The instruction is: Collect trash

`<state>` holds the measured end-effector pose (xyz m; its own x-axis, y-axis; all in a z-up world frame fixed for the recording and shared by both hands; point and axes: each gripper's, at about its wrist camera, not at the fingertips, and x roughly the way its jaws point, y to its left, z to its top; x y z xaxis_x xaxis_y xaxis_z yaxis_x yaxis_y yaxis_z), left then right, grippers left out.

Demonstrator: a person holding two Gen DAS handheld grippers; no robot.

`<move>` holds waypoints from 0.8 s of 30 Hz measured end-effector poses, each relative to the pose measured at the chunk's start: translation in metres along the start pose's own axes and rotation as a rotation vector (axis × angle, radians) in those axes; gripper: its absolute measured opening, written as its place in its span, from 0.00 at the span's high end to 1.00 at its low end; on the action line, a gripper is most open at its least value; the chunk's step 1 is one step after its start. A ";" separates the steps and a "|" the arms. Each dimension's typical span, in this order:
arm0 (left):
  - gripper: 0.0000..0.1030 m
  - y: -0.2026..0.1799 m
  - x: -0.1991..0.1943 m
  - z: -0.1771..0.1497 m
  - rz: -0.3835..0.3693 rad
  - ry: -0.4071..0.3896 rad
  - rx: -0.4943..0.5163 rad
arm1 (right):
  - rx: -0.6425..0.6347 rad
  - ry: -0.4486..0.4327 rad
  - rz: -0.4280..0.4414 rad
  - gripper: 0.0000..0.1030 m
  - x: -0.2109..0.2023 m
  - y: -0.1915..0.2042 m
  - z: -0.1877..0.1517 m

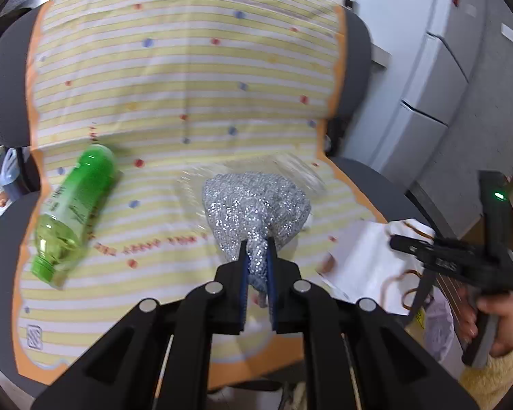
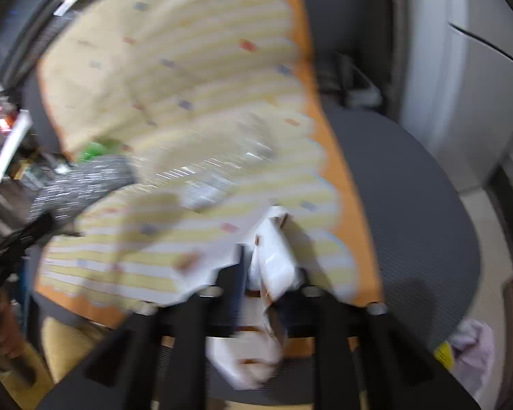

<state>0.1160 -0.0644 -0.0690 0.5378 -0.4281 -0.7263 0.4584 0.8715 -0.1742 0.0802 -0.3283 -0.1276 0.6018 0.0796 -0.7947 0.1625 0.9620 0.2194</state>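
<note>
2 grippers in play: our left gripper (image 1: 256,259) clenches the glittery silver wad (image 1: 256,208) above the striped cloth (image 1: 174,78), and our right gripper (image 2: 272,273) stands parted around white paper (image 2: 273,259). Green bottle (image 1: 73,208) lies left.

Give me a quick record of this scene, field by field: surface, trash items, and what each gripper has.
surface: striped cloth draped over a grey chair
left gripper: shut on silver glittery wad
right gripper: jaws apart, white paper wrapper between them; grip unclear from blur
loose trash: green bottle lying on its side on the cloth
also: clear crumpled plastic behind the wad
</note>
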 end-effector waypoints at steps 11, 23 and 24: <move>0.92 -0.037 0.013 -0.020 -0.030 0.072 0.068 | 0.036 -0.066 0.022 0.46 -0.050 -0.022 -0.040; 0.92 -0.065 0.049 -0.048 -0.085 0.181 0.175 | 0.119 0.015 0.172 0.59 -0.025 -0.029 -0.086; 0.92 -0.065 0.049 -0.049 -0.085 0.184 0.178 | 0.122 0.017 0.175 0.59 -0.022 -0.029 -0.086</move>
<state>0.0782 -0.1307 -0.1258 0.3613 -0.4332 -0.8257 0.6223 0.7715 -0.1325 -0.0057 -0.3358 -0.1651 0.6161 0.2484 -0.7474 0.1504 0.8944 0.4212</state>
